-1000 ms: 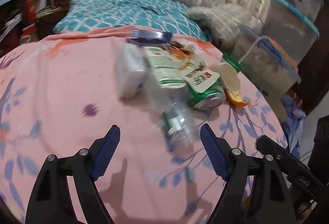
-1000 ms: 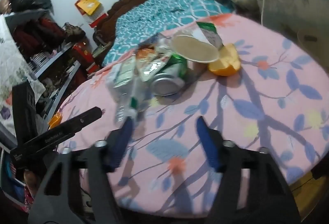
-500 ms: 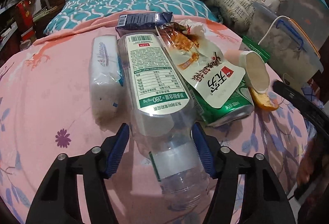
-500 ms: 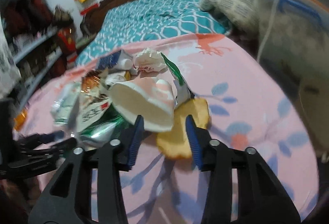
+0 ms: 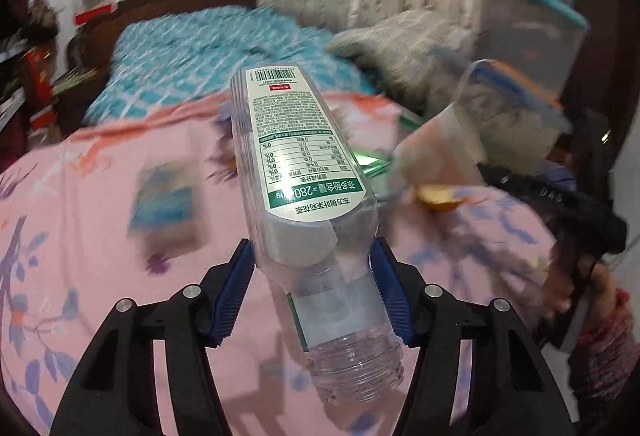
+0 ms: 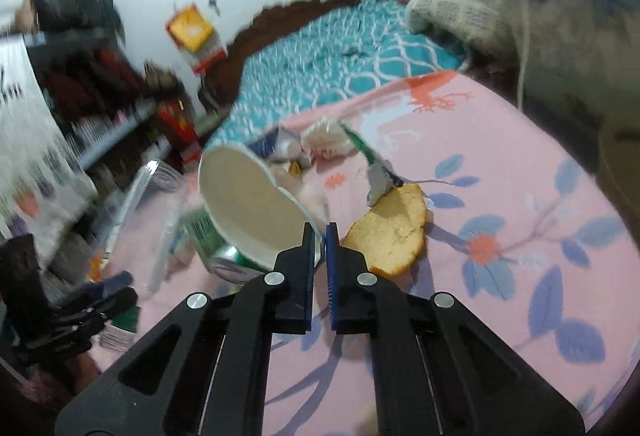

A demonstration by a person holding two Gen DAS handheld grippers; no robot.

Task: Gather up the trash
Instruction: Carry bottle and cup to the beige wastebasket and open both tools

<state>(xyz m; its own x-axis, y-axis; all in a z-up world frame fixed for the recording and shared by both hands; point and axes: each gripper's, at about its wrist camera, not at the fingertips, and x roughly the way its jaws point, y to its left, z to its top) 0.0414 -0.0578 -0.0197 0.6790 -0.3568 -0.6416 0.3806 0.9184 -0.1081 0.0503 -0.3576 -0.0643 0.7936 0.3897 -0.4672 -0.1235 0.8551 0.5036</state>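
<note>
Both grippers lift trash from the pink floral bedspread (image 5: 100, 196).
Left gripper (image 5: 312, 288) now grasps the clear plastic bottle (image 5: 304, 196), raised clear; right gripper (image 6: 319, 268), newly clenched, pinches the white paper cup (image 6: 248, 208) rim beside the orange peel (image 6: 394, 228).

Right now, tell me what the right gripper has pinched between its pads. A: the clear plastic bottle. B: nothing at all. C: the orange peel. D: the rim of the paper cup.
D: the right gripper is shut on the rim of the paper cup, with the orange peel lying loose beside it and the clear plastic bottle held in the left gripper.
</note>
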